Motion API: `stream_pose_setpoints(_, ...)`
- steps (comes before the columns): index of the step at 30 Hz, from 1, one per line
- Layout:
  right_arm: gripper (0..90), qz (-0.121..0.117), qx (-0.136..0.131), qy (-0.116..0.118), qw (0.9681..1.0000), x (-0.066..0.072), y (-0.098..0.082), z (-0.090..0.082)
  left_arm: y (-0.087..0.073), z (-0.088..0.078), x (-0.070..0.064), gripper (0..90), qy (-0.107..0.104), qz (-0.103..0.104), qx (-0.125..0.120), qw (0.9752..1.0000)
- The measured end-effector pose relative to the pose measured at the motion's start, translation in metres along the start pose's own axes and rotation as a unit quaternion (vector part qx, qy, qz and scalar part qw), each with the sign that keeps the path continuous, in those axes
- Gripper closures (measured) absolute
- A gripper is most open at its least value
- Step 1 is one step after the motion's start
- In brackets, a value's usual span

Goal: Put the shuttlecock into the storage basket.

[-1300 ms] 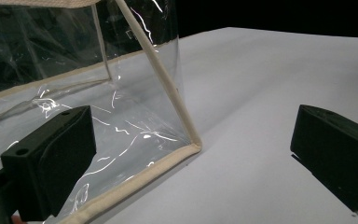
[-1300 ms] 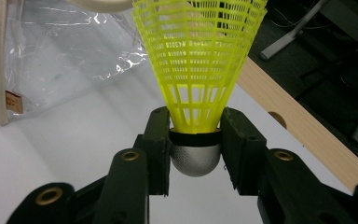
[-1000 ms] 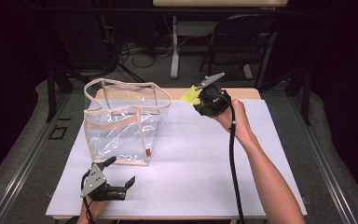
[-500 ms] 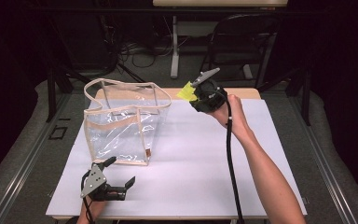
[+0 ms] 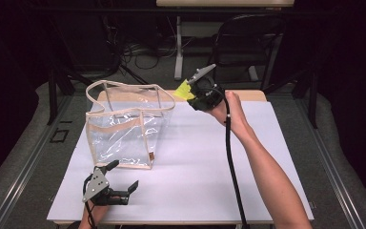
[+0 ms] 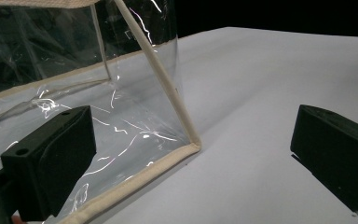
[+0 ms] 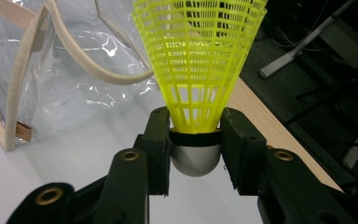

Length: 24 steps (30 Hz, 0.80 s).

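A yellow plastic shuttlecock (image 7: 196,70) with a silver cap is clamped between the jaws of my right gripper (image 7: 196,149), its skirt pointing away from the camera. In the high view my right gripper (image 5: 190,93) hangs above the table's far edge, just right of the clear bag (image 5: 124,126), holding the shuttlecock (image 5: 184,89) near the bag's top rim. The bag is transparent with beige trim and stands upright and open at the top. My left gripper (image 5: 121,183) rests open near the table's front edge, close to the bag's lower corner (image 6: 193,144).
The white table top (image 5: 209,162) has a wooden strip along its far edge. A black cable (image 5: 231,162) trails from my right gripper along the forearm. Behind the table stand a dark chair (image 5: 248,43) and table legs on a cable-strewn floor.
My right gripper has carried the shuttlecock slightly up and left, toward the top of the bag. The left gripper has stayed put.
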State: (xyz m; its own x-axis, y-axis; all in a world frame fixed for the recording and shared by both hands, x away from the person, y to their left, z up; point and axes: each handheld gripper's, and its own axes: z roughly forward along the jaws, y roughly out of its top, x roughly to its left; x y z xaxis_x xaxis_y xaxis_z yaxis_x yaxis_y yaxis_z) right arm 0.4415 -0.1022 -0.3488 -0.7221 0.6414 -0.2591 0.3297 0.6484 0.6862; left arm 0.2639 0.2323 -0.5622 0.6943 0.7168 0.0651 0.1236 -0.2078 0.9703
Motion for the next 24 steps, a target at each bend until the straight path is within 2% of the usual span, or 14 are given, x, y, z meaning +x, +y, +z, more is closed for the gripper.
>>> stream_pose_setpoints(12, 64.8, -0.016, -0.002, 0.006, 0.9998, 0.008, 0.019, 0.008, 0.0, 0.0, 0.0, 0.1, -0.001, 0.0, 0.0, 1.0)
stream_pose_setpoints(24, 64.8, -0.027, -0.003, 0.021, 0.9994, 0.014, 0.038, 0.017, 0.0, 0.0, 0.001, 0.1, -0.002, 0.001, 0.001, 1.0)
